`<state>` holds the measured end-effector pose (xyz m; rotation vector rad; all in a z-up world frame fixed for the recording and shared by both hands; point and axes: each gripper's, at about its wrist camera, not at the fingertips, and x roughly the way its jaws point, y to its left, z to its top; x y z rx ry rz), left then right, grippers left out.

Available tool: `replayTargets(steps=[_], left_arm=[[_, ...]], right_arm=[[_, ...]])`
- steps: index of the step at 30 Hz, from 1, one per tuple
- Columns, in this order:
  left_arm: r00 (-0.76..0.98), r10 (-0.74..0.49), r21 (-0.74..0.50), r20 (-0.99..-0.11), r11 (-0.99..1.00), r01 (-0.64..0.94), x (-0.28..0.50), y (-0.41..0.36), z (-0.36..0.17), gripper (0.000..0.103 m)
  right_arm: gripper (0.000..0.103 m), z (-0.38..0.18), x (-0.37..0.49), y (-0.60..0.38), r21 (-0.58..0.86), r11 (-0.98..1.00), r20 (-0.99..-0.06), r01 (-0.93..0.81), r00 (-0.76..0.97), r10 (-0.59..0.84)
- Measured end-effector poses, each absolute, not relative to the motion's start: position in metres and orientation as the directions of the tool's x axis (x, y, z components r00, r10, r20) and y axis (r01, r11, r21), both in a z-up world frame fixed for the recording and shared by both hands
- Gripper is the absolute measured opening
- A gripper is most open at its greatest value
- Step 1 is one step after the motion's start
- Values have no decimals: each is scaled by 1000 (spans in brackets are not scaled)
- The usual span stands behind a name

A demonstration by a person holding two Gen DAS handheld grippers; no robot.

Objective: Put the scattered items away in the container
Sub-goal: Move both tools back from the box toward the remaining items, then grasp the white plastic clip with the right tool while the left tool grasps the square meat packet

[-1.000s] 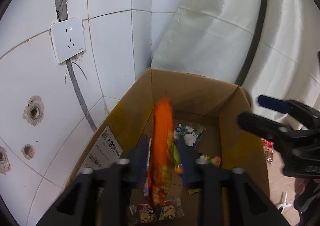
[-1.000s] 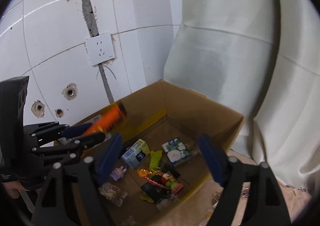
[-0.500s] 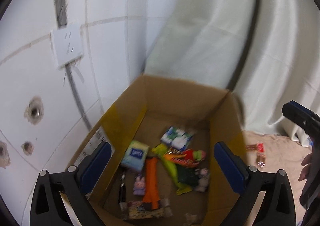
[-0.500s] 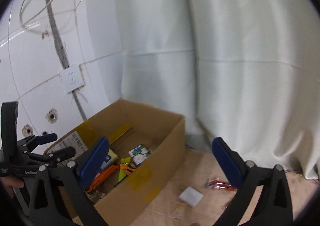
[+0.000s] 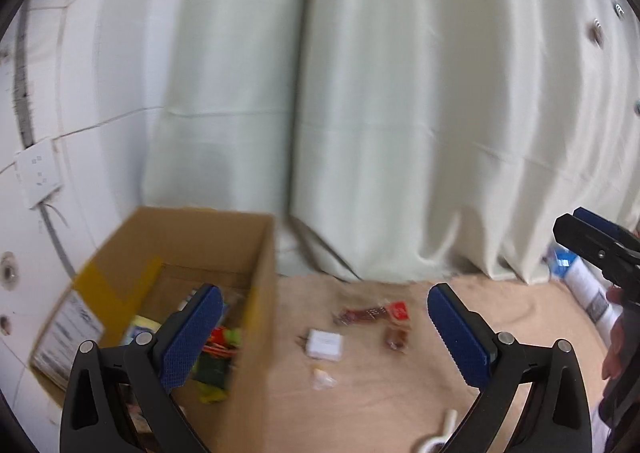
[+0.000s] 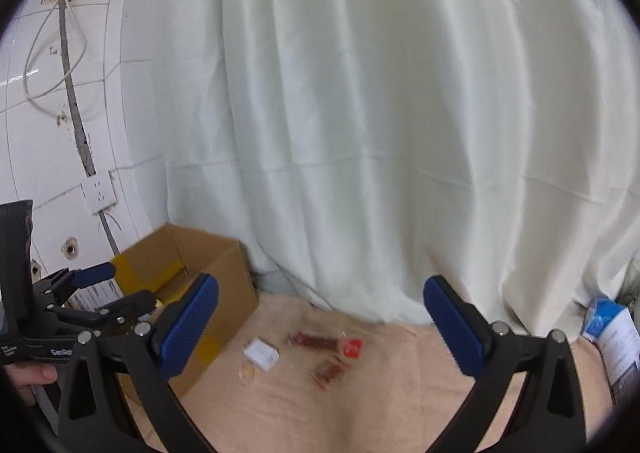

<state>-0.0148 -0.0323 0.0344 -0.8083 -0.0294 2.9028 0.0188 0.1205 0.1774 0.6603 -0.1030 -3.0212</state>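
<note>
A brown cardboard box (image 5: 260, 253) stands at the left against the tiled wall, with several colourful packets inside. My left gripper (image 5: 323, 291) is open and holds nothing, at the box's right wall. On the beige floor cloth past it lie a small white box (image 5: 325, 344), a dark red packet (image 5: 374, 313), a brown wrapped sweet (image 5: 396, 339) and a small clear packet (image 5: 322, 379). My right gripper (image 6: 321, 281) is open and holds nothing, above the same white box (image 6: 261, 353), red packet (image 6: 326, 343) and sweet (image 6: 328, 371). The left gripper (image 6: 120, 287) shows beside the box (image 6: 224, 277).
A pale curtain (image 6: 360, 133) hangs behind the floor cloth down to the ground. A wall socket (image 6: 98, 195) and a grey cable run sit above the box. A blue-and-white carton (image 6: 608, 327) stands at the far right. A white hook-shaped object (image 5: 440, 433) lies near the bottom edge.
The left gripper let go of the orange packet, which now lies in the box, and opened wide. Both grippers swung right, from over the box towards the items on the floor.
</note>
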Motion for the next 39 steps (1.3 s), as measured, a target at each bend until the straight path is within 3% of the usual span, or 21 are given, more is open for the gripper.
replayTargets(steps=[5,7,8,9,13,16,18,25,30,34,35,37,39], left_arm=[[-807,177,-70,-564,-983,-167,-5,-1,-12,102],[-782,182,-56,-596,-981,-186,1,8,-37,92],[-766,183,-54,-616,-980,-191,3,10,-50,80],[-750,195,-62,-632,-977,-203,5,12,-62,74],[-713,193,-40,-674,-973,-226,18,20,-98,74],[-700,176,-41,-692,-978,-205,26,17,-117,74],[-685,166,-54,-709,-982,-182,26,13,-126,74],[-651,143,-59,-746,-987,-150,15,2,-142,74],[-651,122,-57,-749,-991,-120,10,-6,-144,74],[-641,120,-51,-758,-991,-125,4,-11,-145,75],[-643,114,-47,-758,-992,-120,3,-12,-145,75],[-641,118,-58,-759,-992,-114,0,-14,-145,75],[-642,116,-60,-758,-992,-108,-2,-14,-144,75]], right_arm=[[103,121,45,141,104,-994,-494,33,-866,-80],[103,97,53,145,99,-994,-528,46,-844,-92],[103,82,57,144,93,-993,-553,66,-826,-107],[103,69,60,143,79,-993,-575,83,-810,-113],[101,24,73,135,24,-981,-653,190,-740,-160],[90,5,71,129,52,-967,-690,250,-691,-216],[77,-8,64,121,51,-960,-723,276,-653,-226],[67,-32,53,103,49,-938,-773,343,-582,-253],[47,-43,50,103,48,-933,-788,358,-560,-256],[43,-48,47,96,67,-911,-796,407,-529,-295],[30,-50,47,94,58,-907,-800,417,-524,-293],[16,-49,43,94,49,-913,-800,406,-531,-279],[10,-43,40,102,65,-933,-773,354,-574,-272]])
